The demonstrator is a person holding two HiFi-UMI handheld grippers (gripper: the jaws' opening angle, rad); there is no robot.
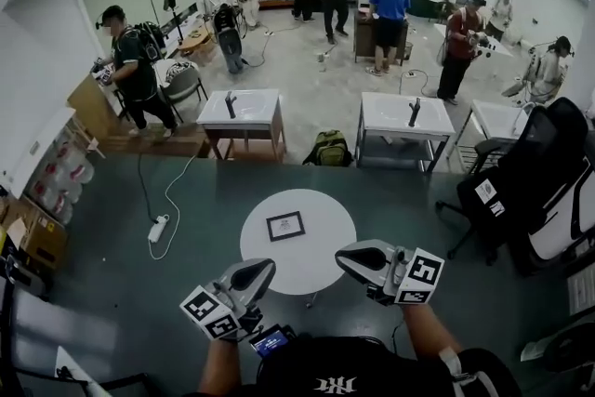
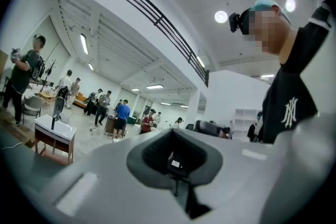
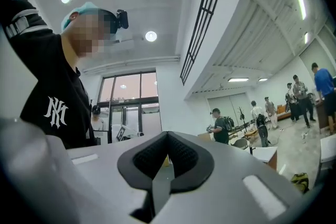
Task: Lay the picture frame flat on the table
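A small dark picture frame (image 1: 285, 225) lies flat on the round white table (image 1: 321, 270), a little left of its middle. My left gripper (image 1: 263, 267) is held over the table's near left edge, shut and empty. Over the near right edge my right gripper (image 1: 344, 254) is likewise shut with nothing in it. Both stand short of the frame and do not touch it. The left gripper view has the left gripper (image 2: 175, 164) tilted up at the room and the person, so neither frame nor table shows there. The right gripper (image 3: 166, 159) also points upward at the ceiling.
A black office chair (image 1: 539, 186) stands to the right of the table. A power strip (image 1: 157, 228) and its cable lie on the floor to the left. Two white desks (image 1: 244, 110) (image 1: 406, 118) and a green backpack (image 1: 327, 149) lie beyond, with several people further back.
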